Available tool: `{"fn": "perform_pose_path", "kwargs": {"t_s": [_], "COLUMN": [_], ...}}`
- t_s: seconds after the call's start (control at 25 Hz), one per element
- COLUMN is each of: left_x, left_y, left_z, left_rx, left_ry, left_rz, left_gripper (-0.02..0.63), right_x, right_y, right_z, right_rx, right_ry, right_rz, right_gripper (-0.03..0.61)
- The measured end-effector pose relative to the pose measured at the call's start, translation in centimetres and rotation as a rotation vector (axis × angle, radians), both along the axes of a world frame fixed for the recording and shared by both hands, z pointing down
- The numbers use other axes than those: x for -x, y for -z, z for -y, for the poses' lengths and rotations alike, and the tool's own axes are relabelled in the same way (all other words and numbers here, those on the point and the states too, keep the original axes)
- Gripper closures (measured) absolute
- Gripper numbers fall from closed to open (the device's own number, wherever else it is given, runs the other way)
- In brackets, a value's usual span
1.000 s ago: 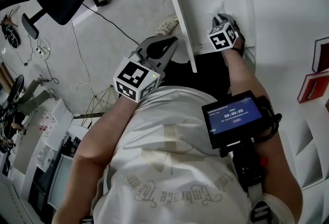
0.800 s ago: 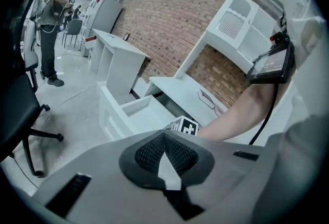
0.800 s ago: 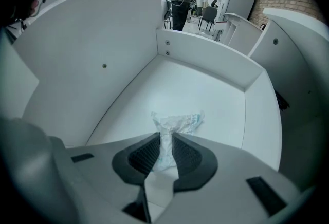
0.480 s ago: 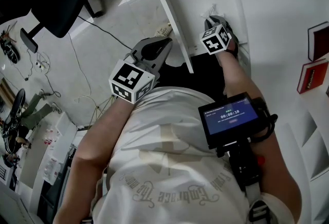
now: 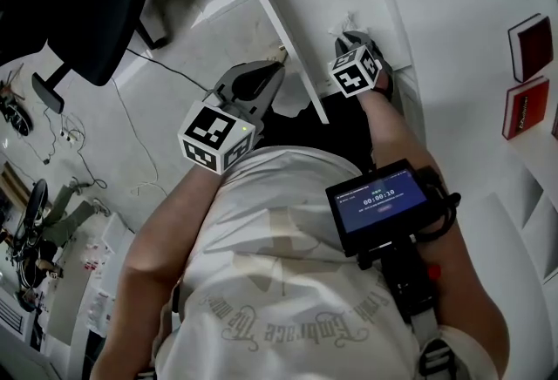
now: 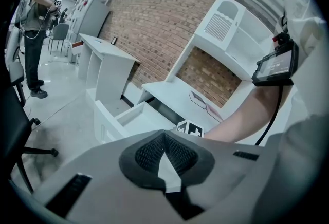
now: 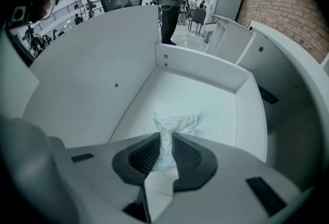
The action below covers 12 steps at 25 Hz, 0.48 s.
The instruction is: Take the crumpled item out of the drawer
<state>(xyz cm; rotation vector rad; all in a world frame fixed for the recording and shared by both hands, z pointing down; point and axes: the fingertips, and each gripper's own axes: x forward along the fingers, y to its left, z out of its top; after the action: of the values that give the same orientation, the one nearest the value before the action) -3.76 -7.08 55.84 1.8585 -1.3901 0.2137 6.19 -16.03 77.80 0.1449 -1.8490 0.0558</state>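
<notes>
In the drawer [image 7: 221, 105] | right gripper [image 7: 165, 138] pinching paper [image 7: 175, 124], grip just firmed | left gripper [image 6: 164, 138] idling closed, empty | lift-out looking ready

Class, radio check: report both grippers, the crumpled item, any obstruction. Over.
Right gripper shut on crumpled wrapper, not yet out of drawer. Left gripper shut, empty. No obstruction seen.

Crinkled paper wad [image 7: 175, 123], smooth drawer [image 7: 211, 97] — matt white
</notes>
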Motion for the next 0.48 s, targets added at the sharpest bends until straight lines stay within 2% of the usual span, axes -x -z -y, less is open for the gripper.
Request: {"fn": "perform_pose_path", "kwargs": {"t_s": [0.48], "left_x": [1.5], "left_y": [1.1], "left_z": [0.4], "left_rx": [-0.043], "left_ry": [-0.062], "left_rz": [-0.007], "left_gripper": [0.594], "right_x": [0.5], "right_y": [1.8], "right_z": [-0.7], "right_rx": [-0.007], "right_ry": [-0.07], "right_rz": [0.011], "right_gripper": [0.495]}}
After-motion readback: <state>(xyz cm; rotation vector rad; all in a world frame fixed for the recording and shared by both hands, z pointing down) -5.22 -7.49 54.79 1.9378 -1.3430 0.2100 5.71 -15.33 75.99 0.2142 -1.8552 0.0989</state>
